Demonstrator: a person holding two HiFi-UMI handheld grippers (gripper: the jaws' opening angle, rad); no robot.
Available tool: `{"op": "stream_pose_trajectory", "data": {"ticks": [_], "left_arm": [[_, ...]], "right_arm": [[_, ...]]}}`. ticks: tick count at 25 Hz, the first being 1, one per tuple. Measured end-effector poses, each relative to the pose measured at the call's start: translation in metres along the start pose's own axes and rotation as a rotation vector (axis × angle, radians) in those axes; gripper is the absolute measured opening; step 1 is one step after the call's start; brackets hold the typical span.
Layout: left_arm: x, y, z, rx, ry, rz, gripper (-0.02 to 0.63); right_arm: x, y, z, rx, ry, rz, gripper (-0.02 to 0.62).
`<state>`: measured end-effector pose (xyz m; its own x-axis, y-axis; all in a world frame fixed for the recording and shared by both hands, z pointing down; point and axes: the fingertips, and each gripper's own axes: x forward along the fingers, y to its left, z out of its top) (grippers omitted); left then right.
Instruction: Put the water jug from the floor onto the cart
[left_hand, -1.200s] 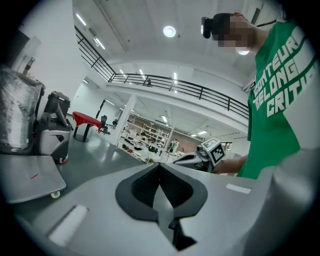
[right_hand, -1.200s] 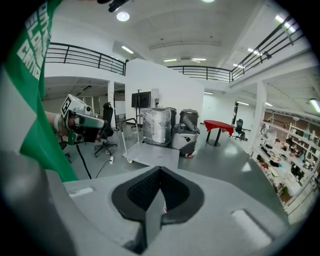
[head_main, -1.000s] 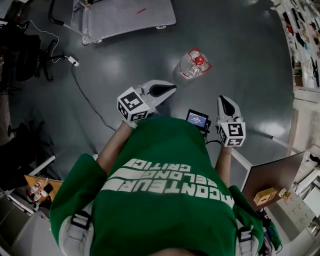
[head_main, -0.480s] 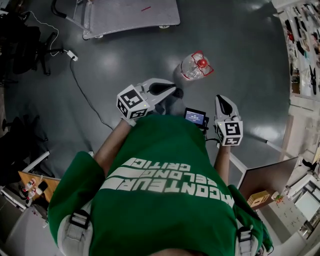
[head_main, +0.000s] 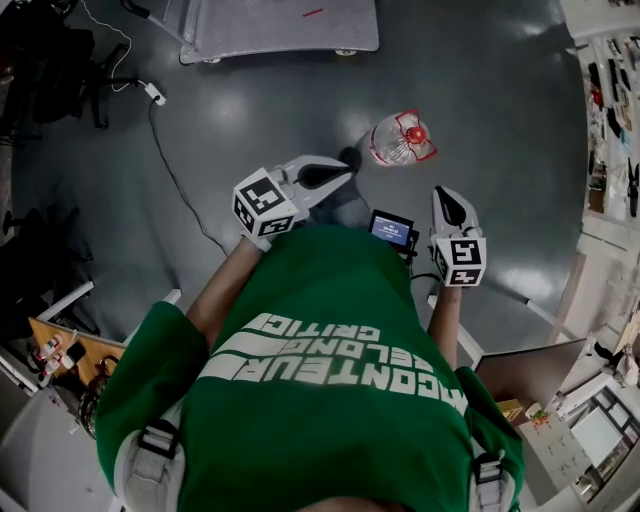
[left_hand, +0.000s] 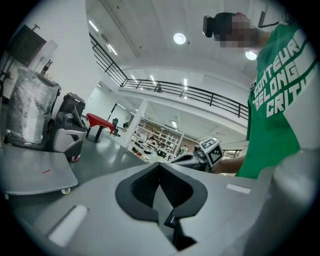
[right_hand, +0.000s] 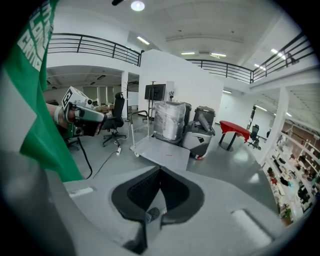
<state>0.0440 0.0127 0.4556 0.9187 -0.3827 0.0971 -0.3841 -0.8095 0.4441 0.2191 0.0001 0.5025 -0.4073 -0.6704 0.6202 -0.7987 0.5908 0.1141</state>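
Observation:
The water jug (head_main: 401, 139), clear with a red cap and handle, stands on the grey floor ahead of me. The flat grey cart (head_main: 280, 25) is farther off at the top of the head view, and also appears as the cart (left_hand: 35, 175) and cart (right_hand: 162, 152) in the gripper views. My left gripper (head_main: 343, 172) is shut and empty, held out below and left of the jug. My right gripper (head_main: 444, 196) is also shut and empty, below and right of the jug. The jug shows in neither gripper view. Both left gripper (left_hand: 160, 165) and right gripper (right_hand: 160, 169) show their tips meeting.
A cable with a power plug (head_main: 152, 94) runs across the floor on the left, near a black chair (head_main: 50, 70). A wrapped load (right_hand: 170, 120) and machines stand behind the cart. Shelves (head_main: 612, 100) line the right side. Open floor surrounds the jug.
The jug and cart have shifted right and slightly down in the head view as I move over the floor. Both grippers keep their place before my body and stay shut.

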Motion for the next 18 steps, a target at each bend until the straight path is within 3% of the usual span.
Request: {"op": "stream_pose_trajectory", "data": {"ticks": [6, 18], "left_arm": [[0.006, 0.021, 0.005, -0.004, 0.038, 0.016, 0.009], [0.086, 0.056, 0.012, -0.010, 0.123, -0.051, 0.009]], "right_arm": [[0.027, -0.013, 0.002, 0.011, 0.009, 0.016, -0.008], [0.078, -0.099, -0.038, 0.104, 0.067, -0.053, -0.008]]}}
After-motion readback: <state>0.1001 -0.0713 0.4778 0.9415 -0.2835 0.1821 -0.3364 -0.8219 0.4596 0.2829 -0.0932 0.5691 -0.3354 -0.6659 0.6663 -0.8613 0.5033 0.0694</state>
